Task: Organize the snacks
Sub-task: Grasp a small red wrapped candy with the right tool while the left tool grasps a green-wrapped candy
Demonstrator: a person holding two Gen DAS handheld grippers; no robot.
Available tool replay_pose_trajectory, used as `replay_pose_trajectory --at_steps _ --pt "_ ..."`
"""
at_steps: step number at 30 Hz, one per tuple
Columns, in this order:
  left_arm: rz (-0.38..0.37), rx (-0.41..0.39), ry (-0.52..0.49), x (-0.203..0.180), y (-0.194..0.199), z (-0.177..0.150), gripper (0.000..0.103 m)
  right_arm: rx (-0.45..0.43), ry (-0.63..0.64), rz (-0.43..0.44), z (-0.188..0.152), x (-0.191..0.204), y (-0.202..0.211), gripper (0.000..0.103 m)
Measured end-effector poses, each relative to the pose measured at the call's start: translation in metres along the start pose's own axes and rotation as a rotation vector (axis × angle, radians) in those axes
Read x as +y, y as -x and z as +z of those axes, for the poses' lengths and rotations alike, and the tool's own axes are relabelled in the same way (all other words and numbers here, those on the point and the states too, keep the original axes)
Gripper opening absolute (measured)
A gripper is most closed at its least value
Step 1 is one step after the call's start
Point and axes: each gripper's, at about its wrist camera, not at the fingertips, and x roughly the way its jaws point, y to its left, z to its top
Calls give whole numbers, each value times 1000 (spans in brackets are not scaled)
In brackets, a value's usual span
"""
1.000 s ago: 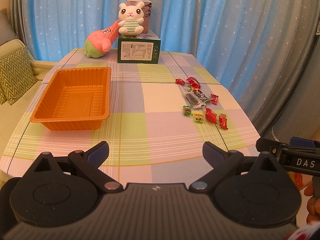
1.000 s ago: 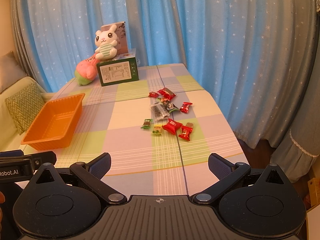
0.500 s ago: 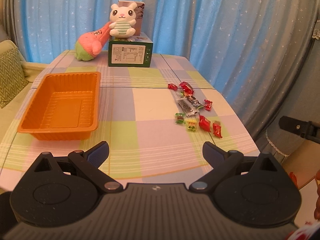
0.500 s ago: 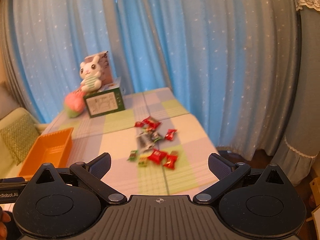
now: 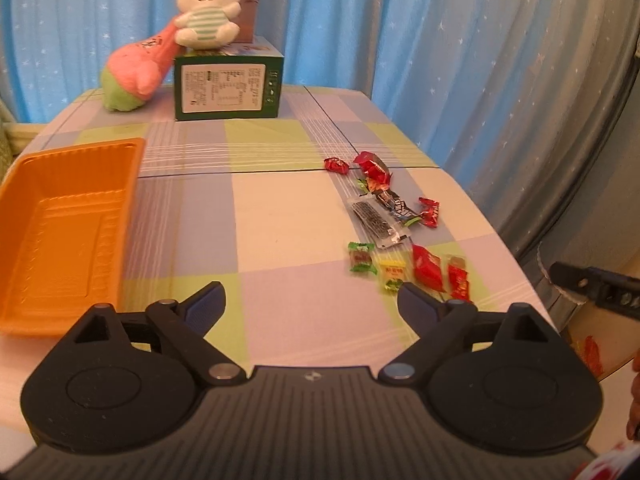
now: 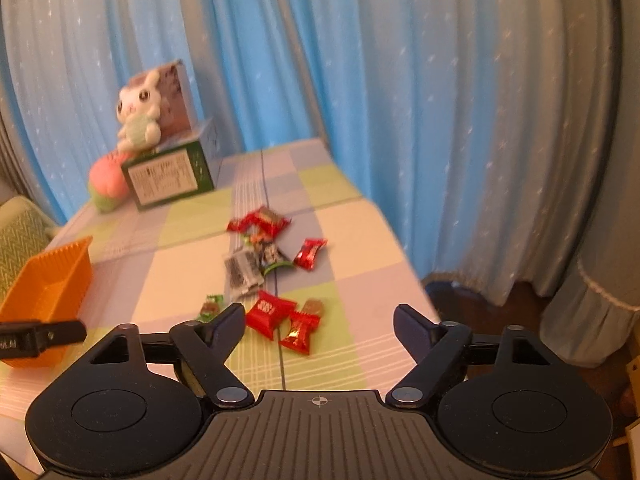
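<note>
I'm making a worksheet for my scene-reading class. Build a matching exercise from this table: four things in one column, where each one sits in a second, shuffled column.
Things:
1. orange tray
2. white bunny plush
3. pink and green plush
4. snack wrappers

Places:
A. on top of the green box
B. scattered on the table's right side
C. at the table's left edge
D. lying at the far end, left of the green box

Pairs: 1-C, 2-A, 3-D, 4-B

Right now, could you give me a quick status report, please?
Left gripper open, right gripper open, both empty. Snacks scattered on table; orange tray empty. Nothing blocking.
</note>
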Motion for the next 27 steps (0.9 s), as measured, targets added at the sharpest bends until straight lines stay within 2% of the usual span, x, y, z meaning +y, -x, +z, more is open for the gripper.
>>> replay_pose_trajectory --at_steps 3,9,11,18,22,27 --pt "-7 16 -25 0 -29 6 88 52 -2 25 -4 -2 -35 62" --pt "-50 51 -59 -2 -75 13 77 141 -8 49 -15 -2 -98 44" --pt "-60 54 -71 -4 -87 15 75 153 -4 47 -17 -1 -112 41" --pt "-116 56 -92 -15 -121 18 65 175 59 15 -22 3 -135 23" --pt "-149 67 -112 -25 -135 20 59 172 73 11 -24 2 -134 21" --pt "-154 85 -160 -36 -153 18 32 171 46 -1 -26 -5 -127 21"
